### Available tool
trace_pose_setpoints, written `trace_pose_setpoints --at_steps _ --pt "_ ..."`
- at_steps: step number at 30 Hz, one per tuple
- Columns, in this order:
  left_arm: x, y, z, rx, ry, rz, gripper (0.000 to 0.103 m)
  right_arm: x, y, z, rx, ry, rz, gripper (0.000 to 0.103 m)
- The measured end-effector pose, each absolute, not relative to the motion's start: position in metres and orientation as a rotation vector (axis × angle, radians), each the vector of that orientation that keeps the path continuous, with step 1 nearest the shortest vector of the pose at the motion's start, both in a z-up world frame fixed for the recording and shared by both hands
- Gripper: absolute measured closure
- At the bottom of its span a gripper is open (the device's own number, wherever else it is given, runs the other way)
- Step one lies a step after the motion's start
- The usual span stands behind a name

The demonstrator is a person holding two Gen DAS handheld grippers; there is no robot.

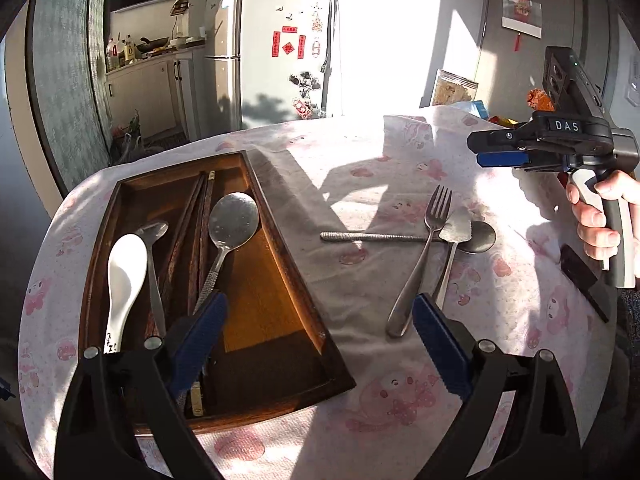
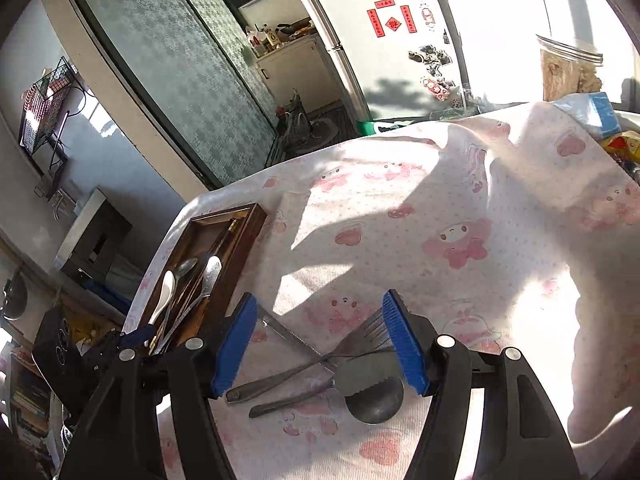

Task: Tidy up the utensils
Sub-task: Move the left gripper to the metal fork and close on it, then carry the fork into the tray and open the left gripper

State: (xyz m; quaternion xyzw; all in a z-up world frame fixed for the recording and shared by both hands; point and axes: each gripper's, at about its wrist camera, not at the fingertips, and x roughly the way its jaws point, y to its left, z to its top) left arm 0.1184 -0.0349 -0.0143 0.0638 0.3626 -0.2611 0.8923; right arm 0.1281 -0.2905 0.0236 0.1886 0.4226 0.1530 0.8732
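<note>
1. Landmark: the wooden tray (image 1: 276,280) on the pink-patterned tablecloth (image 1: 400,400) is taken as the reference for all positions below.

2. Sorted items: inside the tray, toward its left side, a white ceramic spoon (image 1: 126,276), a small metal spoon (image 1: 154,240), dark chopsticks (image 1: 200,232) and a large metal spoon (image 1: 232,224) are laid lengthwise. The right part of the tray floor is bare.

3. Unsorted items: to the right of the tray, well apart from its rim, three utensils lie crossed on the cloth: a fork (image 1: 424,256), a serrated server (image 1: 454,236) and a spoon with a textured handle (image 1: 400,237). The fork and server lie over the spoon handle.

4. Left gripper (image 1: 320,344): its fingers are spread wide with nothing between them. It is placed over the near right corner of the tray.

5. Right gripper (image 2: 320,344): its fingers are apart and nothing is clamped. In its own view it is placed above the crossed pile, right of the tray.

6. Step in hand, as judged: one placement appears finished, and the next pickup is being approached.

7. Next move, as judged: one utensil is to be separated from the pile. The fork, lying uppermost, is the likely first choice. A grip across its handle is called for, clear of the crossing point, so that the other two are not dragged.
</note>
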Motion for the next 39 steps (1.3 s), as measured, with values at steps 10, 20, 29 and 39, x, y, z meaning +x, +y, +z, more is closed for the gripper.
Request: trace_pose_setpoints --at_steps 10,20,29,39 --pt "0.106 -0.114 -0.028 0.21 0.778 -0.668 0.008 0.149 -0.29 -0.02 0.376 0.944 0.306 0.043" --pt "0.126 -0.123 -0.043 0.19 0.825 -0.669 0.008 0.159 -0.283 -0.04 0.318 0.923 0.325 0.089" --pt "0.135 -0.124 -0.048 0.177 0.825 -0.667 0.008 0.131 -0.285 0.024 0.352 0.764 0.464 0.099" --pt "0.12 -0.124 -0.026 0.224 0.752 -0.654 0.089 0.11 -0.268 0.065 0.312 0.692 0.498 0.101"
